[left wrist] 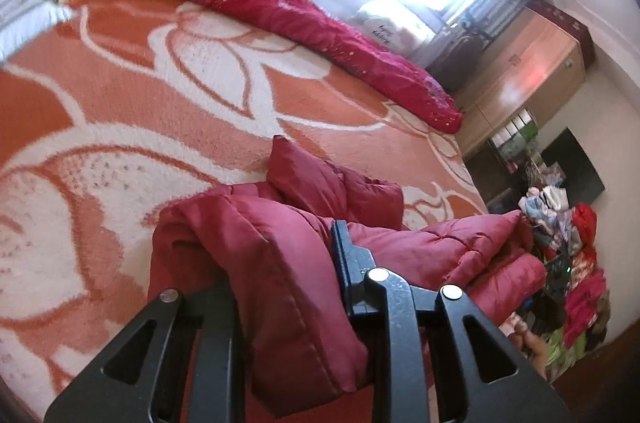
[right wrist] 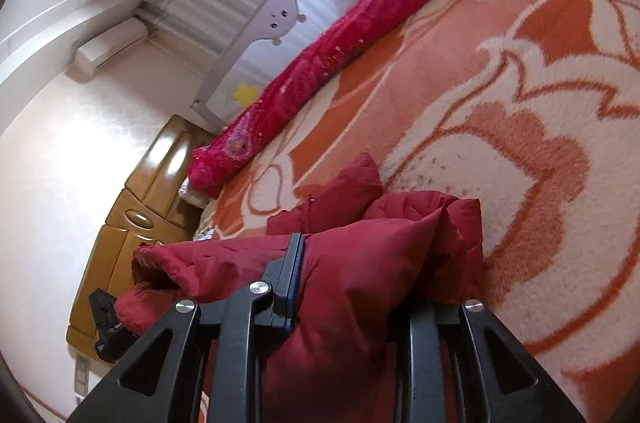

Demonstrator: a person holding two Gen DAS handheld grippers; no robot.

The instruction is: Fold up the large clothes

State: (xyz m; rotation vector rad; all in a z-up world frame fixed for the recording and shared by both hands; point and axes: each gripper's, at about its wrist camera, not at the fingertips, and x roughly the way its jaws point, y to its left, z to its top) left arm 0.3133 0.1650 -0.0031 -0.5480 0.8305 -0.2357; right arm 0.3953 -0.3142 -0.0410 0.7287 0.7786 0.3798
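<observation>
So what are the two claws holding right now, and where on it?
Both hold the dark red padded jacket. The left claw and the right claw each pinch a bunched fold of it; which part cannot be told.

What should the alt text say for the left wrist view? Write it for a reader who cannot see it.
The left claw is shut on a bunched dark red padded jacket, held over a bed with an orange and white floral blanket. A long bright pink rolled quilt lies along the bed's far side, and a pile of clothes sits on the floor at right.
</observation>
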